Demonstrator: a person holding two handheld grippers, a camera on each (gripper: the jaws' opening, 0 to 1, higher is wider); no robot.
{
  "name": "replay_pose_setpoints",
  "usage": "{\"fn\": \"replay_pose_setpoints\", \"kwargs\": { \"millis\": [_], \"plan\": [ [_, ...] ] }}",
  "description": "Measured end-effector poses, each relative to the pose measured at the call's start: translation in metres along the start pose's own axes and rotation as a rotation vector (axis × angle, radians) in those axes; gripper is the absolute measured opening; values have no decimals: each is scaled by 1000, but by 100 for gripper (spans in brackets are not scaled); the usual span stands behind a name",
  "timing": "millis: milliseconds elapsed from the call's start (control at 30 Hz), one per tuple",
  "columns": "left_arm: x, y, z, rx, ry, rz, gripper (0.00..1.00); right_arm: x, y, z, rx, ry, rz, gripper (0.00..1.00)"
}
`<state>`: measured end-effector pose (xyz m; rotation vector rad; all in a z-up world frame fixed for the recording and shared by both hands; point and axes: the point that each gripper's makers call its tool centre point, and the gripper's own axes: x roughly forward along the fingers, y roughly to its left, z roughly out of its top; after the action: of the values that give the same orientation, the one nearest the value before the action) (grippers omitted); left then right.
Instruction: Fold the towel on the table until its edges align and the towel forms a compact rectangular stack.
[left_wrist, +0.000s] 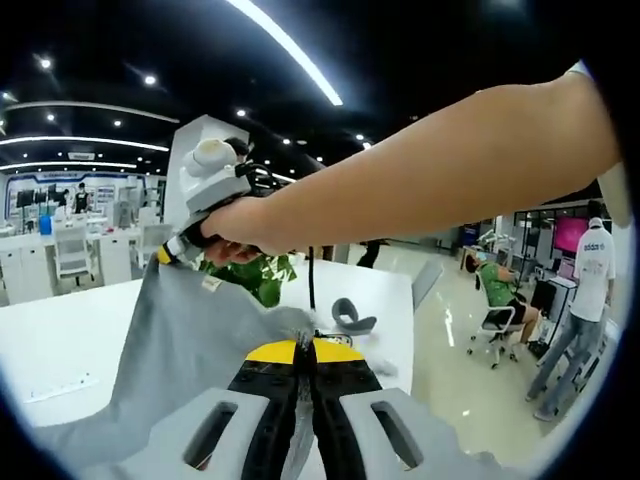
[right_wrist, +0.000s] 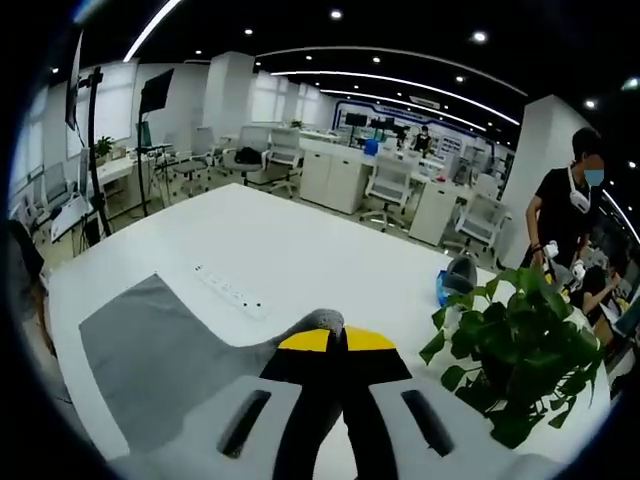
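One grey towel (left_wrist: 190, 340) is hanging between two grippers above the white table (left_wrist: 60, 340). The left gripper (left_wrist: 305, 352) is pinching a bunched fold of cloth between its closed fingers. The right gripper (right_wrist: 335, 340) is likewise clamping the towel, which is trailing down to the left of its fingertips. In the left gripper view, a hand (left_wrist: 240, 225) is holding the other gripper, whose tips are partly hidden by cloth. One potted plant (right_wrist: 510, 350) is standing right of the right gripper's fingers; a power strip (right_wrist: 230, 290) is lying ahead of them.

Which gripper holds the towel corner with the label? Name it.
The right gripper, seen across the left gripper view: the label on the towel hangs by its jaws.
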<state>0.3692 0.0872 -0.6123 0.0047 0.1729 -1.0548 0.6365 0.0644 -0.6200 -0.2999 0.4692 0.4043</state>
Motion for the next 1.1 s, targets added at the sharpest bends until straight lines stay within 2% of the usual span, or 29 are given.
{"fn": "replay_pose_setpoints", "kwargs": {
  "millis": [133, 400, 633, 867, 933, 1033, 1100],
  "plan": [
    [-9, 10, 0, 8, 0, 14, 3, 6, 6, 5, -6, 5, 10, 0],
    [-31, 27, 1, 30, -6, 49, 3, 13, 19, 14, 44, 26, 19, 0],
    [-51, 44, 3, 5, -15, 85, 3, 20, 30, 20, 90, 48, 20, 0],
    [-73, 59, 5, 1, -29, 126, 3, 28, 48, 33, 105, 52, 41, 0],
    [-77, 60, 5, 31, -26, 136, 3, 30, 54, 36, 109, 53, 47, 0],
    [-83, 64, 5, 10, -32, 142, 3, 33, 63, 41, 109, 55, 57, 0],
    [-87, 67, 4, 36, -26, 155, 3, 35, 69, 44, 107, 54, 62, 0]
  ]
}}
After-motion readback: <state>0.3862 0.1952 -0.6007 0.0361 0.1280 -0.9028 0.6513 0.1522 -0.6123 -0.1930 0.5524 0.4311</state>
